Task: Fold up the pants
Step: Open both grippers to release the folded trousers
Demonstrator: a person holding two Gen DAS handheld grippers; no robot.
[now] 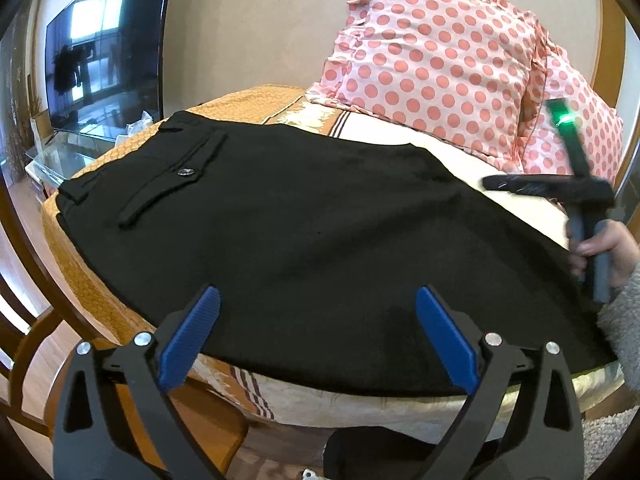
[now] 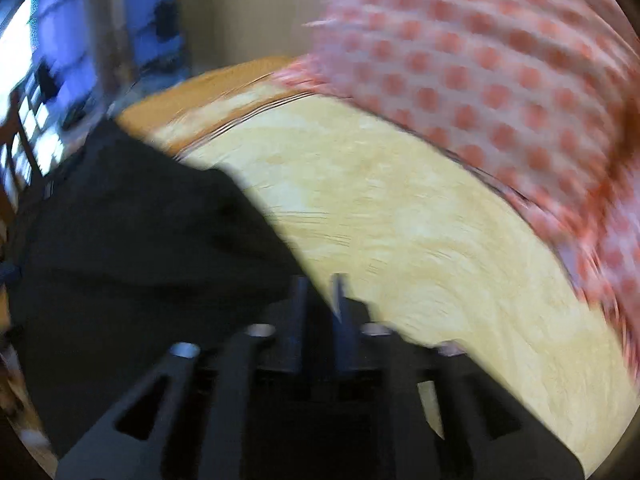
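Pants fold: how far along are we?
Done: the black pants lie flat across the bed, back pocket flap up, apparently already doubled leg on leg. In hand: nothing by the left gripper, whose fingers stand wide open above the near edge; the right gripper looks closed at the pants' edge, though blur hides whether it holds cloth. Left: folding the length over, since the pants remain spread full width.

The pants (image 1: pixel 304 236) are seen as plain black, with a dark button (image 1: pixel 185 172) on the pocket flap. The pillows (image 1: pixel 436 60) are patterned with coral dots on pale pink. The bed (image 1: pixel 132 316) is covered in orange and cream, with brown stripes. Blue pads (image 1: pixel 192 336) are shown on the black left hand-held gripper (image 1: pixel 318 334).
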